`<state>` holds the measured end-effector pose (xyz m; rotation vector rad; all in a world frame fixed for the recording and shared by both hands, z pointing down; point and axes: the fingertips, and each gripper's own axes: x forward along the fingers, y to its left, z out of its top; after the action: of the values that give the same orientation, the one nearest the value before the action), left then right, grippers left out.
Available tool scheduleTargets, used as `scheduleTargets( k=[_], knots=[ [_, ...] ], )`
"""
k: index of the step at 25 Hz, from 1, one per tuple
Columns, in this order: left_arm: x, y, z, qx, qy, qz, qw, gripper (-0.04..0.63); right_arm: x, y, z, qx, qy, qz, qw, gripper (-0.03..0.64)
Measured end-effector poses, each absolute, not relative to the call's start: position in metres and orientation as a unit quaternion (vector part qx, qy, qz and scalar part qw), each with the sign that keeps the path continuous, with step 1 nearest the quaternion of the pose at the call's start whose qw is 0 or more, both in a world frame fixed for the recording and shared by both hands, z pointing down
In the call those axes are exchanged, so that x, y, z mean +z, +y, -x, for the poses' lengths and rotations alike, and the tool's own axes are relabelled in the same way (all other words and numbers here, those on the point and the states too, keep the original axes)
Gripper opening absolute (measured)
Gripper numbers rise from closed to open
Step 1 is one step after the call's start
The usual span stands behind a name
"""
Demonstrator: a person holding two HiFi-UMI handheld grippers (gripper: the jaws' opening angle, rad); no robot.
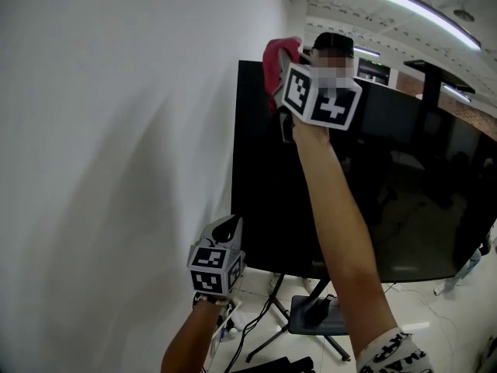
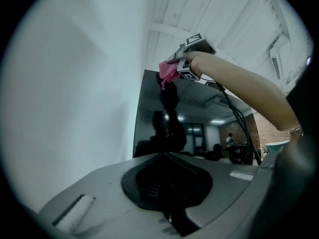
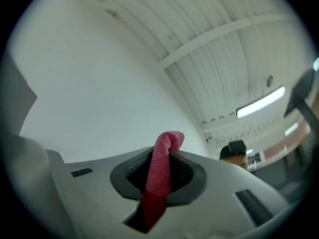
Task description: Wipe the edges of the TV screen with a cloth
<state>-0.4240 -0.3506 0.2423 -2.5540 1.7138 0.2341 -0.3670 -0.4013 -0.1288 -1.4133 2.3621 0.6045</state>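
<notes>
Pink cloth clamped in right gripper fingers at TV top corner; left gripper fingers together, empty. Thin pinch: dragging along edge could tug cloth free.

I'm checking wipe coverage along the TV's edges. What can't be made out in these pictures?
- Whether the cloth touches the TV top edge: in the head view the right gripper covers the contact; in the left gripper view it is too small.
- TV's right edge: cut off by the head view's frame.
- Stand: partly hidden by the right arm in the head view.
</notes>
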Motion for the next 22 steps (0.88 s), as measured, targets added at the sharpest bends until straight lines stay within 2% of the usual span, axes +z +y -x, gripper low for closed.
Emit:
scheduleTargets(
  k=[4, 6, 15, 22],
  knots=[
    [0.244, -0.354, 0.412, 0.082, 0.543, 0.835, 0.02, 0.002, -0.131, -0.406, 0.391, 0.394, 0.754, 0.526, -0.015, 0.063],
    [0.239, -0.356, 0.414, 0.087, 0.541, 0.836, 0.021, 0.002, -0.125, -0.41, 0.414, 0.441, 0.737, 0.509, -0.06, 0.063],
    [0.184, -0.348, 0.428, 0.105, 0.536, 0.836, 0.056, 0.002, -0.123, -0.436, 0.451, 0.486, 0.709, 0.47, -0.201, 0.063],
    [0.169, -0.344, 0.407, 0.102, 0.525, 0.842, 0.066, 0.002, -0.118, -0.431, 0.409, 0.496, 0.682, 0.491, -0.22, 0.063]
  ],
)
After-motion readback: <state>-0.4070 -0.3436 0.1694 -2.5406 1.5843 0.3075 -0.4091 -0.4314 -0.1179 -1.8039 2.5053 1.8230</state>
